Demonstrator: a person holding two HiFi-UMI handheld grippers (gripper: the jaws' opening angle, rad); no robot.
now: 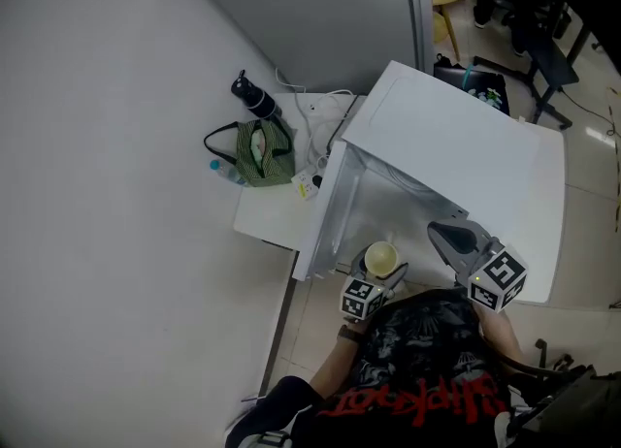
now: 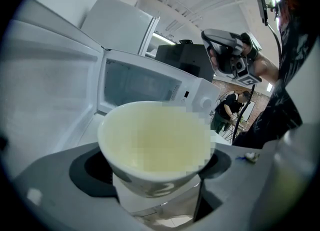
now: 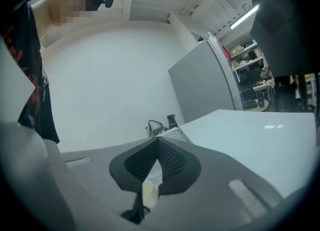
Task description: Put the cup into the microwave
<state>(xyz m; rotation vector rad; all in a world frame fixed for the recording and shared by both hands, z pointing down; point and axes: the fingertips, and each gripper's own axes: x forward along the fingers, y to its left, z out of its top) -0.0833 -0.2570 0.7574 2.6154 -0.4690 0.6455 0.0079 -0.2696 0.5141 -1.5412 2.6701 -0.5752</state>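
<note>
Left fingers: clamped on the cup from both sides so it sits level, just short of the microwave's open front.
Right gripper: pads pressed together, empty, held aside, likely to leave the opening free.
Door: swung wide for entry.

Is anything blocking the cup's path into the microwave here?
Nothing visible does. The left gripper holds the cup just in front of the microwave, whose door is swung open to the left. The right gripper is off to the side.
</note>
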